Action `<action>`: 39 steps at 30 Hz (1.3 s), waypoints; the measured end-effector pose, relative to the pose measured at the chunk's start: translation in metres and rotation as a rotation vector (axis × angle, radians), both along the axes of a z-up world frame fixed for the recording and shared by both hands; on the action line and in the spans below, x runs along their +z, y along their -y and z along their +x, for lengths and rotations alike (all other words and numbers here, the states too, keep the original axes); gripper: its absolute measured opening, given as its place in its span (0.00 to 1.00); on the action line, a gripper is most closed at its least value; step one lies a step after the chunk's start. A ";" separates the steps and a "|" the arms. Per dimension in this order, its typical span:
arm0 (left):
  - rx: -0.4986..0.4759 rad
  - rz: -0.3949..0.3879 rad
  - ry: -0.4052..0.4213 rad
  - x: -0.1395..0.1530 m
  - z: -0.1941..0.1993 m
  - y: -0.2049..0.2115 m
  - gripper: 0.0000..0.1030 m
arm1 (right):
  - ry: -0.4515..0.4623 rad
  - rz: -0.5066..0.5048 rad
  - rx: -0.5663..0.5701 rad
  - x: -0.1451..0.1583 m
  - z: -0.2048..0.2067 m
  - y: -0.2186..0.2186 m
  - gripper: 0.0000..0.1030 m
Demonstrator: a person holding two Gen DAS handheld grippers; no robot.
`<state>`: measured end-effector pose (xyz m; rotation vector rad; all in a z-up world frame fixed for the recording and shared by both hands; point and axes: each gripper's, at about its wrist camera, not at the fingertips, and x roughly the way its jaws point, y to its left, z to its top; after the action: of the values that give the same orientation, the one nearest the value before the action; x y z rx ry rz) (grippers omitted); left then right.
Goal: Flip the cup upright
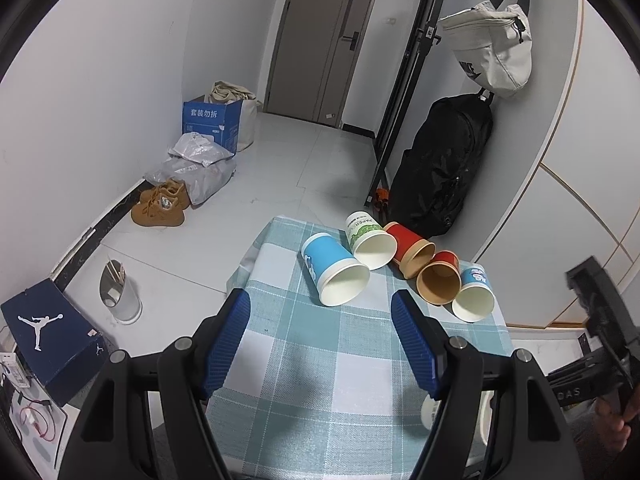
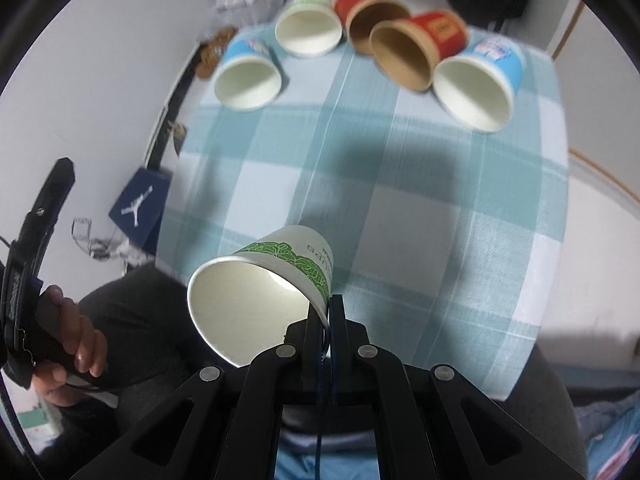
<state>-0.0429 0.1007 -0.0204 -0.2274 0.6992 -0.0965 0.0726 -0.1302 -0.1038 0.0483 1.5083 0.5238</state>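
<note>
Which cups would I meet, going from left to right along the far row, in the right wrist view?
Left blue cup → green-print white cup → rear red cup → front red cup → right blue cup.

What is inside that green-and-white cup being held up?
Nothing visible: the green-and-white cup, pinched at its rim by the right gripper, shows a bare white interior. The part behind the gripper is hidden.

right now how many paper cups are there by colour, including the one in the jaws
blue: 2
red: 2
white with green print: 2, one lying on the table, one held by the right gripper at its rim
total: 6
</note>
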 end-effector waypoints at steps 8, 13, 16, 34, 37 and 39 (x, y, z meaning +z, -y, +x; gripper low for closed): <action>-0.003 0.007 -0.003 0.000 0.000 0.000 0.67 | -0.085 -0.102 0.046 -0.017 0.021 -0.028 0.02; 0.000 -0.002 -0.013 -0.002 0.001 0.000 0.67 | -0.093 -0.125 0.044 -0.019 0.025 -0.036 0.05; -0.001 -0.013 -0.028 -0.003 0.002 -0.001 0.67 | -0.093 -0.127 0.039 -0.019 0.026 -0.036 0.05; -0.016 0.004 -0.054 -0.006 0.006 0.006 0.67 | 0.042 0.013 -0.035 0.005 0.028 -0.006 0.38; -0.011 0.002 -0.047 -0.006 0.006 0.008 0.67 | 0.130 0.080 -0.069 0.022 0.018 0.006 0.40; -0.010 0.005 -0.039 -0.006 0.005 0.010 0.67 | 0.220 0.104 -0.085 0.036 0.009 0.013 0.44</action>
<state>-0.0374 0.0903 -0.0260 -0.2212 0.7394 -0.0997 0.0818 -0.1431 -0.0677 0.1309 1.2585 0.5214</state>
